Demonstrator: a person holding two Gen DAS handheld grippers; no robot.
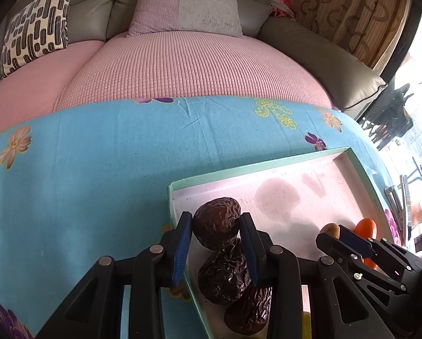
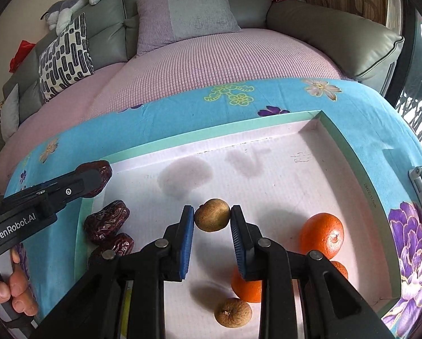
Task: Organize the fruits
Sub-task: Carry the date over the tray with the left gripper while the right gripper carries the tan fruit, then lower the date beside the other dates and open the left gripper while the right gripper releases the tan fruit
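Note:
My left gripper [image 1: 216, 224] is shut on a dark wrinkled date [image 1: 215, 221] and holds it over the near left corner of the shallow green-rimmed tray [image 1: 253, 168]. Two more dates [image 1: 225, 276] lie in the tray below it. My right gripper [image 2: 212, 216] is shut on a small brown longan [image 2: 212, 215] above the tray's white floor [image 2: 295, 183]. Another longan [image 2: 233, 312] and oranges [image 2: 321, 235] lie in the tray near the right gripper. The held date [image 2: 100, 173] and the two lying dates [image 2: 108, 221] also show in the right wrist view.
The tray sits on a blue flowered cloth [image 1: 98, 155] over a table. A pink-covered sofa [image 1: 182, 65] with cushions stands behind. A window and curtain are at the right. A metal clip [image 2: 421, 182] lies right of the tray.

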